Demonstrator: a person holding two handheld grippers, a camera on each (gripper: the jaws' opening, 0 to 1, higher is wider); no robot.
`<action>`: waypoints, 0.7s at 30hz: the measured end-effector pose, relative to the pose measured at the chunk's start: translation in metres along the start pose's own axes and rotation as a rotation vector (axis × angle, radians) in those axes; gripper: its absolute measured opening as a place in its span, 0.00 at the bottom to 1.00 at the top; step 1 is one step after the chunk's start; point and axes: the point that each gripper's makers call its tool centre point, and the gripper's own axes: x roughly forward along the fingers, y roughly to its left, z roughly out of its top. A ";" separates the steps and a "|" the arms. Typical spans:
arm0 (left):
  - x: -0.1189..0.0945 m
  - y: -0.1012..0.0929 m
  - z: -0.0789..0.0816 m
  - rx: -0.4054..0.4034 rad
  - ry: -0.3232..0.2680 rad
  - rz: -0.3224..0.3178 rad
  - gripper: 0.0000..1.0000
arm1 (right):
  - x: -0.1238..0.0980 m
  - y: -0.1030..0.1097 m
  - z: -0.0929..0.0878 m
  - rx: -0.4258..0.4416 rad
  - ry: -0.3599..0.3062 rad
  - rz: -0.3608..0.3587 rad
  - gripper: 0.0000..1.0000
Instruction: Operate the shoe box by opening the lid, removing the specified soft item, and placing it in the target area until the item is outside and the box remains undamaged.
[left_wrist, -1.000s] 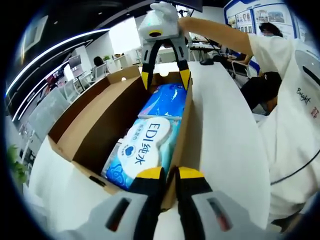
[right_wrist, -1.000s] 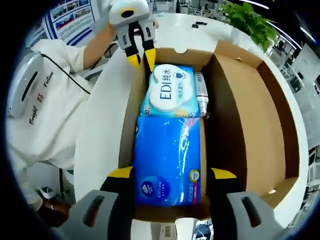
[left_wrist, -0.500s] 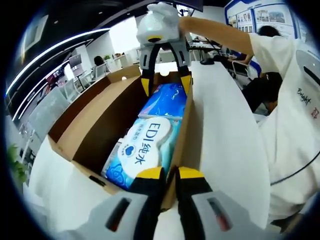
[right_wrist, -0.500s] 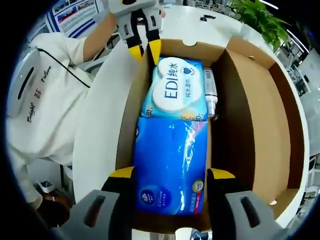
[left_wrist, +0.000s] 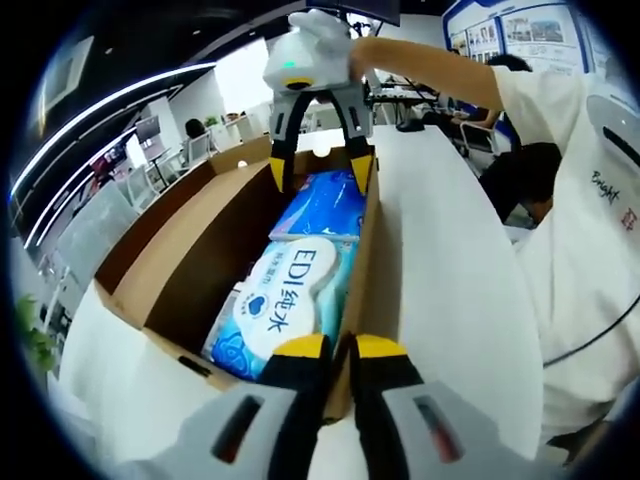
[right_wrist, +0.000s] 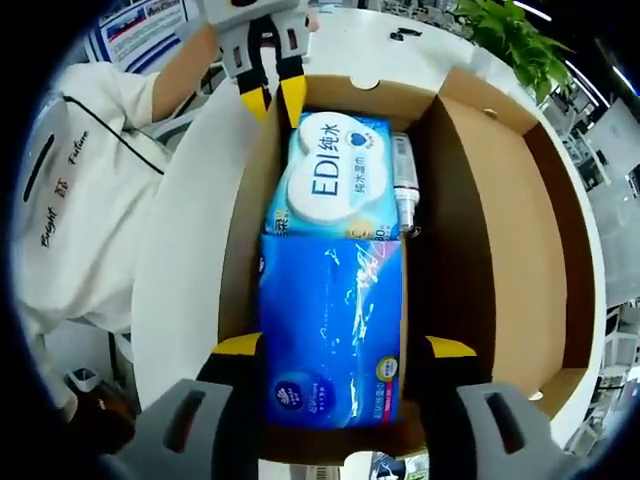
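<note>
I see an open cardboard shoe box (right_wrist: 480, 200) on a white tabletop (left_wrist: 440, 260). My right tool (right_wrist: 340, 350) is spread wide around the near end of a blue tissue pack (right_wrist: 335, 320) inside it, beside a wet-wipe pack (right_wrist: 335, 175). My left tool (left_wrist: 330, 350) pinches the box's side wall, jaws nearly together.

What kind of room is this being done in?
Probably an open-plan office or showroom: a long white table, desks and chairs further back, poster boards on the wall and a potted plant at the table's far end.
</note>
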 end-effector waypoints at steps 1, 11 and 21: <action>0.000 0.000 0.000 0.005 -0.001 0.000 0.08 | 0.000 0.000 0.000 -0.005 0.001 0.002 0.59; 0.002 0.000 0.001 0.027 -0.014 0.002 0.07 | -0.005 -0.027 0.000 -0.033 0.033 -0.103 0.63; 0.002 0.001 0.002 0.011 -0.007 0.010 0.07 | 0.009 -0.011 -0.002 -0.047 0.059 -0.029 0.65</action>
